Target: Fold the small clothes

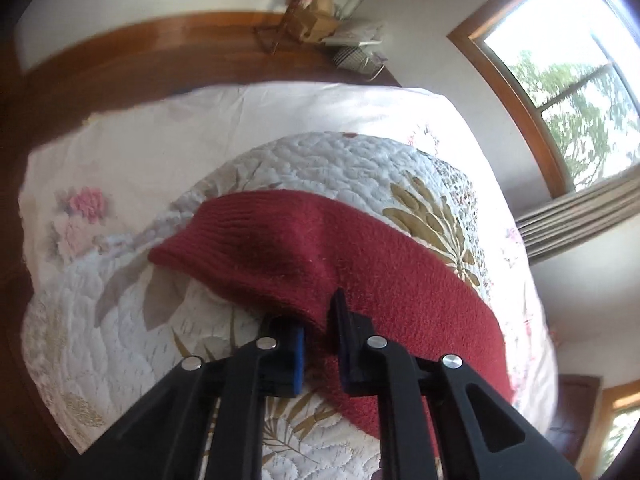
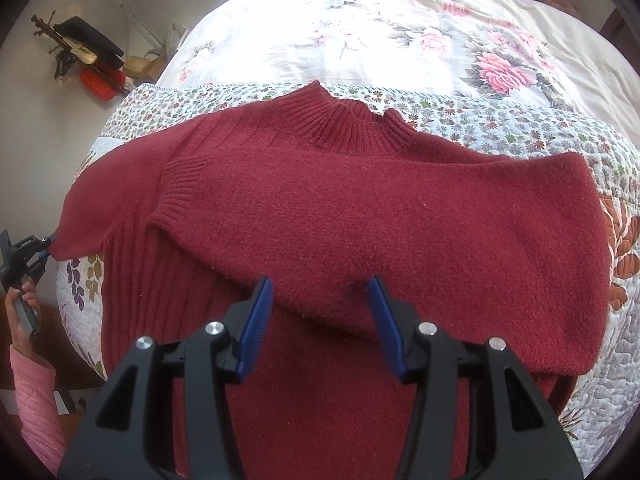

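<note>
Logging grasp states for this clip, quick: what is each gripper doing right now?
Left gripper: shut on the red sweater, pinching its sleeve edge.
Right gripper: open, holding nothing, poised over the sweater's folded sleeve.

No readable text, label, brand, number or sign can be made out in either view; only flower and leaf patterns are printed on the bedding.

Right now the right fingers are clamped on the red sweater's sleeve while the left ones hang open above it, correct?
Swapped. The left gripper is shut on the red sweater, pinching its sleeve edge, per the left wrist view. The right gripper hangs open above it, per the right wrist view.
</note>
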A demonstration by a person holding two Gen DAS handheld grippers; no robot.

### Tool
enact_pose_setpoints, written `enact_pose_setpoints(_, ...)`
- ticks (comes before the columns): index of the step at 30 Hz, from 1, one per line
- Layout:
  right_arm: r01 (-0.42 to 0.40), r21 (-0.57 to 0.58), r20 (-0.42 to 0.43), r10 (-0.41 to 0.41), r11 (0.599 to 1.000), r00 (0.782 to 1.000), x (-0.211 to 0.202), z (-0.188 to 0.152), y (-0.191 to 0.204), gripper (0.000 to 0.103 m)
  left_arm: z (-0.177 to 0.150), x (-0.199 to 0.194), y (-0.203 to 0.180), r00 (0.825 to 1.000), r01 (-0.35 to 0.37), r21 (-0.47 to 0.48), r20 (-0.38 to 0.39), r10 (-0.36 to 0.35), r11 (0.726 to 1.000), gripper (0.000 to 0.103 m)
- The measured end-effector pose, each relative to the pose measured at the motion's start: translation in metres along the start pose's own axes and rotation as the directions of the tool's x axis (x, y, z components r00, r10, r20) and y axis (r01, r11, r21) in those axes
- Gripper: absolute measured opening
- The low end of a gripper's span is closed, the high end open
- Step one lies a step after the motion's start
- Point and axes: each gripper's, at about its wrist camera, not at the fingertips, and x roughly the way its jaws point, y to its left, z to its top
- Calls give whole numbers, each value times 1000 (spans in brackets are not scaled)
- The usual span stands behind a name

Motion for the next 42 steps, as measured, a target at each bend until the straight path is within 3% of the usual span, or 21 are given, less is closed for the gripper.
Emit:
enact_pose_setpoints(4,6,4,7,-6,1000,1000,-6,-4,-6,51,-12,-19,-32,997,-21,118,82,11,993,11)
enact_pose_setpoints(8,2,17,15,-3,1000,1000,-11,-8,-13,51,-29,-33,-76,990,-26,252,138,-9,967,11)
enact_pose_setpoints(12,-2,23,22,1,1000,1000,-15,-12,-20,52,-60,-40,-130,988,21,408,134,-82,913,11)
enact_pose_setpoints(21,-1,35,37,0,999,999,-27,-22,-34,54,-141,-23,-232,983,147,596,3,-186,790,11)
enact_pose_setpoints(27,17,52,40,-19,999,999,-33,-28,-48,54,-196,-6,-284,968,246,649,-123,-219,720,11)
enact_pose_setpoints(33,22,69,43,-25,997,999,-35,-33,-60,54,-249,4,-318,951,309,692,-203,-235,652,11)
enact_pose_setpoints(36,19,70,42,-22,997,999,-35,-33,-62,54,-270,22,-326,939,344,701,-279,-203,625,11)
enact_pose_setpoints(37,16,70,41,-19,997,999,-34,-33,-62,54,-276,32,-326,939,338,706,-296,-173,622,11)
enact_pose_setpoints(39,16,70,40,-19,997,999,-34,-32,-62,54,-289,49,-325,925,359,717,-361,-122,597,12)
enact_pose_setpoints(42,17,65,41,-20,998,999,-33,-31,-61,55,-300,42,-321,933,351,780,-339,-122,518,20)
